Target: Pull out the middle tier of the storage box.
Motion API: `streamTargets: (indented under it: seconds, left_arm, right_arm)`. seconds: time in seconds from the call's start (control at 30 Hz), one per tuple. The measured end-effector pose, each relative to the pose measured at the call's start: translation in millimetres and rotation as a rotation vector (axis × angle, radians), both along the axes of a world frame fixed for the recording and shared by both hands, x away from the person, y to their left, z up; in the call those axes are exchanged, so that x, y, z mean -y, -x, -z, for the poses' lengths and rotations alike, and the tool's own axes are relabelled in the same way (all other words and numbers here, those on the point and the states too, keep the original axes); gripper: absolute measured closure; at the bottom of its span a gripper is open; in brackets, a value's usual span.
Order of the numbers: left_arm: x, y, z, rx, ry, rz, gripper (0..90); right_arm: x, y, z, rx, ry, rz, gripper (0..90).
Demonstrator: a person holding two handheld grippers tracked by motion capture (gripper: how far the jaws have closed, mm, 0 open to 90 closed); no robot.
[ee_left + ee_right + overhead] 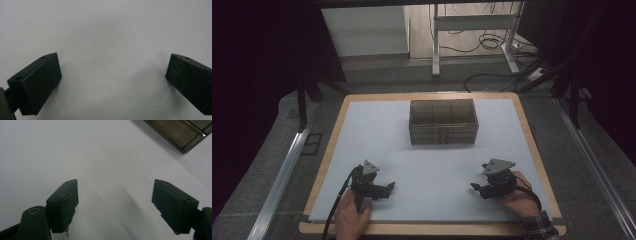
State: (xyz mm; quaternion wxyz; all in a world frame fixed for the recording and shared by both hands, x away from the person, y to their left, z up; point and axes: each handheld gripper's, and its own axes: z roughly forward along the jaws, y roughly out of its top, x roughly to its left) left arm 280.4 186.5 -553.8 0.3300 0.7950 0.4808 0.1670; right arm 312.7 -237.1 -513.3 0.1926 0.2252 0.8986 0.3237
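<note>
A brown, see-through box with inner dividers stands at the far middle of the white mat; its corner is at the top right of the right gripper view. My left gripper rests low on the mat near the front left, pointing right, jaws wide apart with nothing between them. My right gripper sits near the front right, pointing left, open and empty over bare mat. A hand holds each gripper from the near edge.
The mat lies on a wooden board on a grey surface. Metal rails run along both sides. A desk frame and cables stand on the floor beyond the table.
</note>
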Motion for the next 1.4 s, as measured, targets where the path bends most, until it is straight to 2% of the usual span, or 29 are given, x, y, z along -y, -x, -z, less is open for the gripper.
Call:
streamTargets:
  seconds: [0.37, 0.77, 0.87, 1.1, 1.2, 1.4]
  left_arm:
    - [0.1, 0.0, 0.0, 0.0, 0.001, -0.001, 0.0]
    - [0.1, 0.0, 0.0, 0.0, 0.001, -0.001, 0.0]
    - [0.0, 0.0, 0.0, 0.0, 0.0, -0.001, 0.0]
    - [0.0, 0.0, 0.0, 0.0, 0.001, -0.001, 0.0]
    - [0.0, 0.0, 0.0, 0.0, 0.001, -0.001, 0.0]
    - [0.0, 0.0, 0.0, 0.0, 0.001, -0.001, 0.0]
  right_arm:
    - [-16.7, 1.7, 0.2, 0.052, 0.035, -0.025, 26.9]
    - [-37.2, -2.0, -1.5, 0.142, 0.085, -0.049, 30.0]
    - [-44.5, -3.5, -0.8, 0.176, 0.117, -0.063, 30.0]
    - [-53.6, -5.9, -0.1, 0.217, 0.163, -0.074, 32.5]
    - [-59.0, -6.5, 0.7, 0.252, 0.198, -0.083, 34.7]
    - [-65.8, -8.2, 2.7, 0.279, 0.224, -0.092, 37.2]
